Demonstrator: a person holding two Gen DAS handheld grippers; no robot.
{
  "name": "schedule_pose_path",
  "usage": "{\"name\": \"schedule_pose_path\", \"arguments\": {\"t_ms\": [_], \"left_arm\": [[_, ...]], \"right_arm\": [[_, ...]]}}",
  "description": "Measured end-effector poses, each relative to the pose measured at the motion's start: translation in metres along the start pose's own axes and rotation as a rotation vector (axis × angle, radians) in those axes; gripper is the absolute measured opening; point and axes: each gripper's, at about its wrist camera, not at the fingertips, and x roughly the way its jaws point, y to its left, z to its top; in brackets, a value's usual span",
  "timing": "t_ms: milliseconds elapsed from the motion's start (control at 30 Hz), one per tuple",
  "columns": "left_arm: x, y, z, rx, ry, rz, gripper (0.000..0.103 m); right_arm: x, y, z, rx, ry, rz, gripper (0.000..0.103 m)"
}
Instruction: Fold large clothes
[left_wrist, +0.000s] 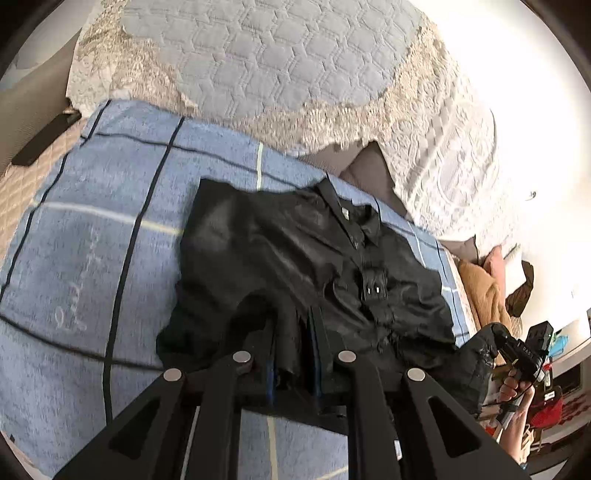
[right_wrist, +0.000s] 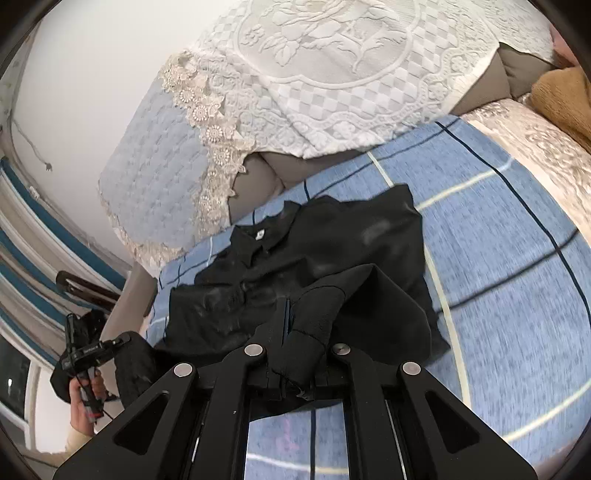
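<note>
Pinching black shirt (left_wrist: 295, 254) hem, left gripper (left_wrist: 295, 325) and right gripper (right_wrist: 286, 314).

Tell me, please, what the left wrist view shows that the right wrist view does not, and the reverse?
Only the left wrist view shows the dark flat object on the beige cushion and the red item at the right edge.

Only the right wrist view shows the floral lace panel.

Both show the black shirt on the blue checked blanket, pinched by the left gripper and right gripper.

Black shirt (left_wrist: 295, 251) perhaps satiny, blanket (left_wrist: 92, 240) fuzzy
</note>
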Motion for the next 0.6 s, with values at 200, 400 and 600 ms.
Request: {"name": "schedule_pose_path", "arguments": {"t_ms": [200, 400, 600], "left_arm": [[-0.001, -0.002, 0.035, 0.016, -0.081, 0.009, 0.009], [0.020, -0.008, 0.037, 0.076, -0.024, 0.051, 0.010], [0.047, -0.012, 0.011, 0.207, 0.095, 0.108, 0.066]], "right_arm": [[0.020, 0.006, 0.028, -0.002, -0.003, -0.004, 0.007], [0.049, 0.013, 0.036, -0.040, 0.047, -0.062, 0.007], [0.062, 0.002, 0.033, -0.021, 0.074, -0.101, 0.007]]}}
